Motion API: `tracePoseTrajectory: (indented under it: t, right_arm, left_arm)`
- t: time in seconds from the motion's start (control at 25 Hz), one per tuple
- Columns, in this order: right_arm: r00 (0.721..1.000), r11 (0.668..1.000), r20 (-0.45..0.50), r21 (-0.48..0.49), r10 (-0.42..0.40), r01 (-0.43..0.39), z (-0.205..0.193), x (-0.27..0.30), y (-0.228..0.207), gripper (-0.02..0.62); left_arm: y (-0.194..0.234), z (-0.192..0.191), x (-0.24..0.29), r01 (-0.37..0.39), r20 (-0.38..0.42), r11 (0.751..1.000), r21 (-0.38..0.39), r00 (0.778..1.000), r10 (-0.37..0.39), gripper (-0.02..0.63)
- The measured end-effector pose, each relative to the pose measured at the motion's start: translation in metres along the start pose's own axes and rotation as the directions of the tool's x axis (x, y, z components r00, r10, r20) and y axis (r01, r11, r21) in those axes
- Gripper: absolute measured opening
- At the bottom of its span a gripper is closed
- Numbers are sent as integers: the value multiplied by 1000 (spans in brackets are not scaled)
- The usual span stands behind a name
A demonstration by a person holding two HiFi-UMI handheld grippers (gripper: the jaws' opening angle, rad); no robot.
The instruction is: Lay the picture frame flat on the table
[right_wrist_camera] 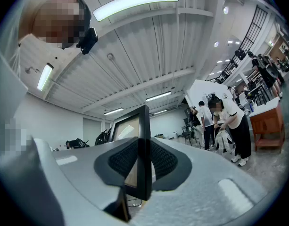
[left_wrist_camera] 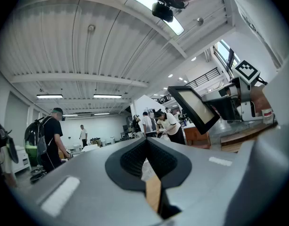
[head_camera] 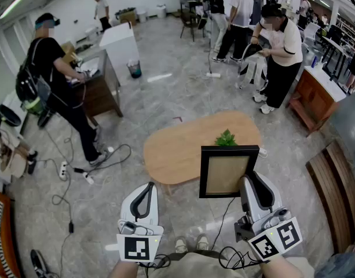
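Note:
A black picture frame (head_camera: 226, 169) with a tan panel is held upright in the air over the near edge of the oval wooden table (head_camera: 171, 152). My right gripper (head_camera: 248, 181) is shut on the frame's right edge. In the right gripper view the frame's edge (right_wrist_camera: 143, 126) stands between the two pads of that gripper (right_wrist_camera: 143, 147). At the lower left my left gripper (head_camera: 145, 193) is shut with nothing in it, away from the frame. From the left gripper view, its jaws (left_wrist_camera: 146, 145) meet, and the frame (left_wrist_camera: 194, 108) shows to the right.
A small green plant (head_camera: 226, 138) sits on the table just behind the frame. A person in black (head_camera: 55, 80) stands at a desk (head_camera: 102, 83) at left; other people (head_camera: 278, 51) stand at the back right. Cables (head_camera: 79, 172) lie on the floor. A wooden bench (head_camera: 333, 184) is at right.

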State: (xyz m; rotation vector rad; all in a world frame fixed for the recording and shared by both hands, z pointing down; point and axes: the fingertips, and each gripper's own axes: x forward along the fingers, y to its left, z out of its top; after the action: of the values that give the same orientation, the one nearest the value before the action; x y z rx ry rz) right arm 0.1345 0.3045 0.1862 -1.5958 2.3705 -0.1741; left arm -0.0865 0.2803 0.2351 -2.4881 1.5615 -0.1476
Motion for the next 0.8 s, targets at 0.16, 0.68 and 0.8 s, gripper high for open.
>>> tracePoseTrajectory:
  t: [0.16,0.68,0.8]
  right_arm:
    - [1000,1000,-2,-1,-4,4,2,-1,-6,80]
    - [1000,1000,-24,2,19,-19,-2,-3,-30,80]
    - [999,1000,-27,0,29,-29,-3,-4,-34,80]
  left_arm:
    - [-4,4,3,0,17,1000,7,1000,0,20]
    - [-24,-2,14,-21,-15,1000,5,1000,21,20]
    - [-28,0,18,-29,1,1000,10,1000,29,20]
